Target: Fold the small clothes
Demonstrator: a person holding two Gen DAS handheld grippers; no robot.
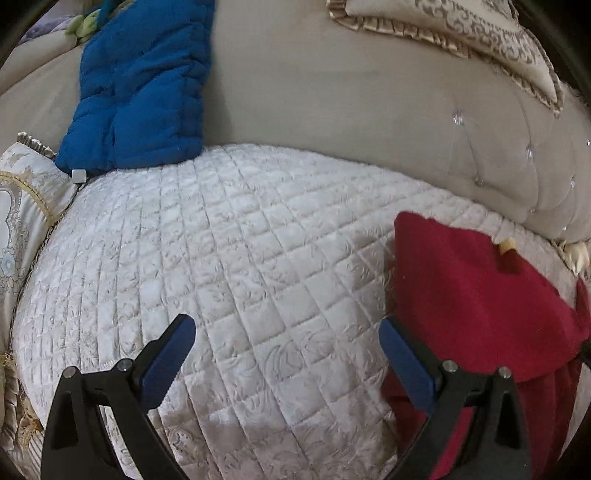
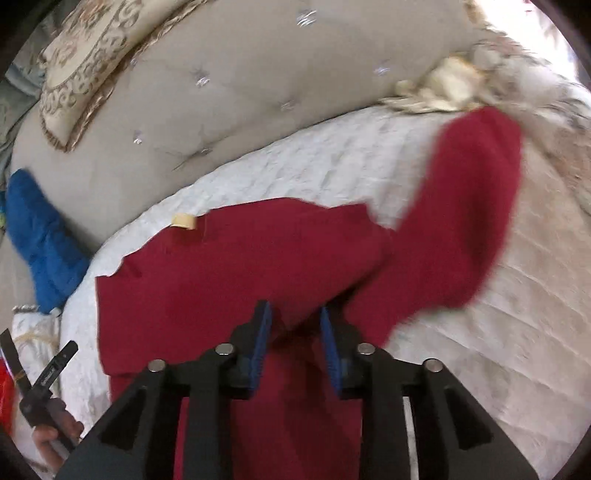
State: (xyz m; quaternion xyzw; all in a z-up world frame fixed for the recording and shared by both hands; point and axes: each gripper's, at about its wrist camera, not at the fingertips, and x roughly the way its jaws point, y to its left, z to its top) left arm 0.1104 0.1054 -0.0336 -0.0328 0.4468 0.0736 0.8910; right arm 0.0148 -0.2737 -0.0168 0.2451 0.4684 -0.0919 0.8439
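A dark red garment (image 2: 258, 266) lies on the white quilted seat cover (image 2: 369, 155), one sleeve (image 2: 476, 192) stretched toward the back right. A small yellow tag (image 2: 183, 221) shows at its far edge. My right gripper (image 2: 293, 317) hangs over the garment's near part, jaws narrowly apart with red cloth between them; whether they pinch it I cannot tell. In the left wrist view my left gripper (image 1: 286, 328) is wide open and empty over the bare quilt (image 1: 229, 240), the red garment (image 1: 472, 295) just beside its right finger (image 1: 402, 354).
A blue padded garment (image 1: 144, 85) leans on the beige tufted sofa back (image 1: 351, 110). Patterned cushions sit at top right (image 1: 461, 33) and at the left edge (image 1: 26, 206). The left gripper's handle and hand (image 2: 48, 391) show in the right view.
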